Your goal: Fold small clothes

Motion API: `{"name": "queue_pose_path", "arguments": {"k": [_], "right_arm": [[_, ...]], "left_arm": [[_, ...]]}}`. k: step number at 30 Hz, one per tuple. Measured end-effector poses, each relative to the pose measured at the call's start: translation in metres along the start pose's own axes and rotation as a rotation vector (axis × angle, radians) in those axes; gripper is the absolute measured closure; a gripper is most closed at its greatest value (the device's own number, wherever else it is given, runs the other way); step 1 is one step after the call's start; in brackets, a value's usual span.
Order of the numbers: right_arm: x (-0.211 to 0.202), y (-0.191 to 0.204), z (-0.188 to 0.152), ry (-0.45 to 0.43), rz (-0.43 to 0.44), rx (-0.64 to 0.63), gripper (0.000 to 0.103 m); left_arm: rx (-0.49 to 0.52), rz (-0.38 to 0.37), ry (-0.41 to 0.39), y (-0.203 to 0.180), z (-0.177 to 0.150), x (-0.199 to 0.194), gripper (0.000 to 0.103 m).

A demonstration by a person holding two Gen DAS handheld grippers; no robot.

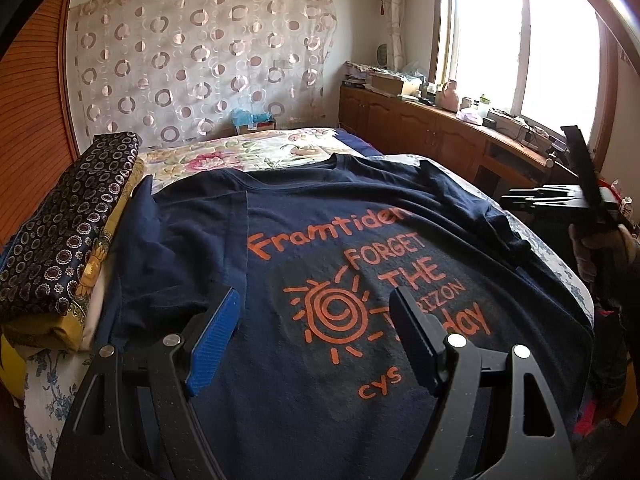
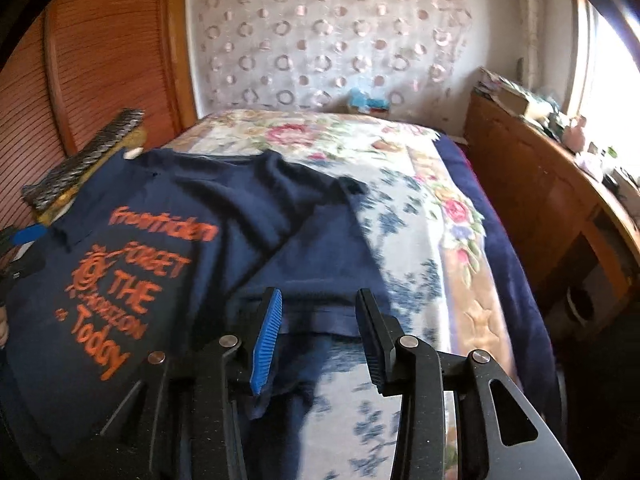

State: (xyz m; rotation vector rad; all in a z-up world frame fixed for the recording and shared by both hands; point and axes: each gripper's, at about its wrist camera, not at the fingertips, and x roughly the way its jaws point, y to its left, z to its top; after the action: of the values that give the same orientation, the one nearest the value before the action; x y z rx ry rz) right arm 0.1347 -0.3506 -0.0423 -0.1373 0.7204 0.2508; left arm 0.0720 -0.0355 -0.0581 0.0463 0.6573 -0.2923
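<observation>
T-shirt (image 1: 320, 248): one, navy (orange print), flat on bed (image 2: 420, 216).
Left gripper (image 1: 316, 320): jaws wide, empty.
Right gripper (image 2: 318, 320): jaws part-open, holding nothing.

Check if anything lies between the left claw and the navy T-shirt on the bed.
Nothing visible does. The left claw stands open right over the T-shirt, its orange print showing between the fingers. The folded patterned cloth lies off to the shirt's side, clear of the claw.

The right-wrist view is smeared, so the small things on the cabinet top (image 2: 560, 128) cannot be told apart, while in the left-wrist view a black finger (image 1: 416, 332) hides part of the shirt (image 1: 280, 400) lettering.
</observation>
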Motion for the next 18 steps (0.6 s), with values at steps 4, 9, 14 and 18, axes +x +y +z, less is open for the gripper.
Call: {"name": "queue_pose_path", "arguments": {"k": [4,9,14,18], "right_arm": [[0.028,-0.015,-0.004,0.062,-0.018,0.054,0.063],[0.043,-0.021,-0.007,0.095,0.009,0.084,0.063],[0.042,-0.025,-0.001,0.097,0.039,0.050,0.096],[0.035,-0.020,0.010,0.055,0.062,0.026,0.098]], "left_arm": [[0.000,-0.001,0.001,-0.001,-0.001,0.000,0.025],[0.000,-0.002,0.003,-0.001,-0.002,0.000,0.025],[0.001,0.000,0.002,-0.001,-0.001,0.000,0.025],[-0.003,0.002,-0.001,0.000,-0.003,-0.001,0.025]]}}
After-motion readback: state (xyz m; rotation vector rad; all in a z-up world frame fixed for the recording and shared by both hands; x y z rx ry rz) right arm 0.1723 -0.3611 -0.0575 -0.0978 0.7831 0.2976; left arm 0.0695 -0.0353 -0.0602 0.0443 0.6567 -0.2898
